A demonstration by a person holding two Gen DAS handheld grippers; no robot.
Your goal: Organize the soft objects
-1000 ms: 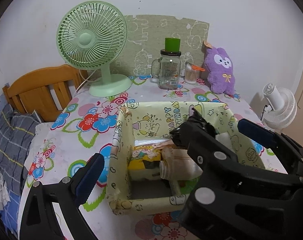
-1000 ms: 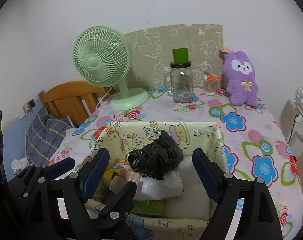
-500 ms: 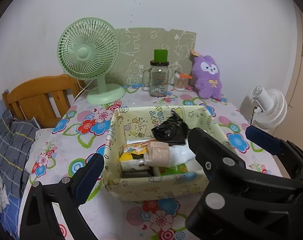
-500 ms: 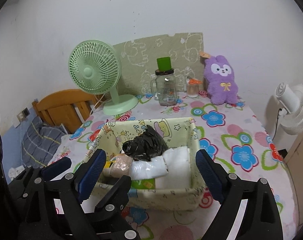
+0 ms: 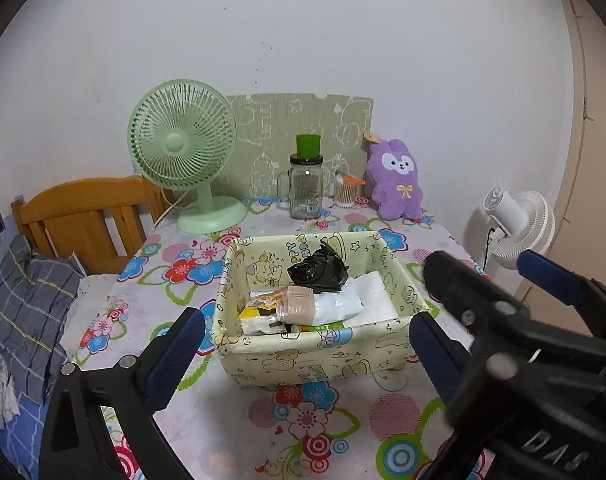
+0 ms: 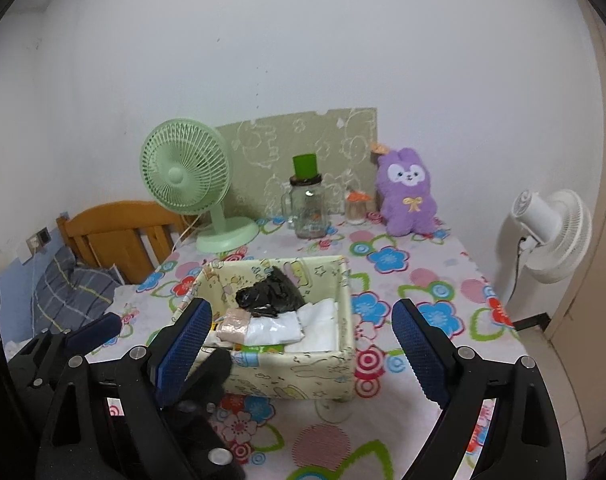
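A pale yellow cartoon-print fabric box [image 5: 315, 352] [image 6: 295, 376] sits mid-table. Inside lie a crumpled black plastic bag [image 5: 318, 271] [image 6: 270, 293], white plastic packets [image 5: 367, 300] [image 6: 303, 322], a beige roll [image 5: 301, 306] [image 6: 233, 324] and a yellow packet [image 5: 255, 312]. A purple plush bunny [image 5: 395, 180] [image 6: 409, 194] stands at the back by the wall. My left gripper [image 5: 303, 340] is open and empty, held back in front of the box. My right gripper [image 6: 301, 344] is open and empty, also in front of the box.
A green desk fan [image 5: 183, 148] [image 6: 185, 168], a glass jar with green lid [image 5: 305, 188] [image 6: 307, 204] and a small toothpick jar [image 5: 347, 194] stand at the back. A white fan [image 6: 551, 232] is right of the table. A wooden chair [image 5: 83, 216] and bedding are left.
Both grippers have pulled back and up from the box; the box and table now look smaller and farther. The objects stay in the box.
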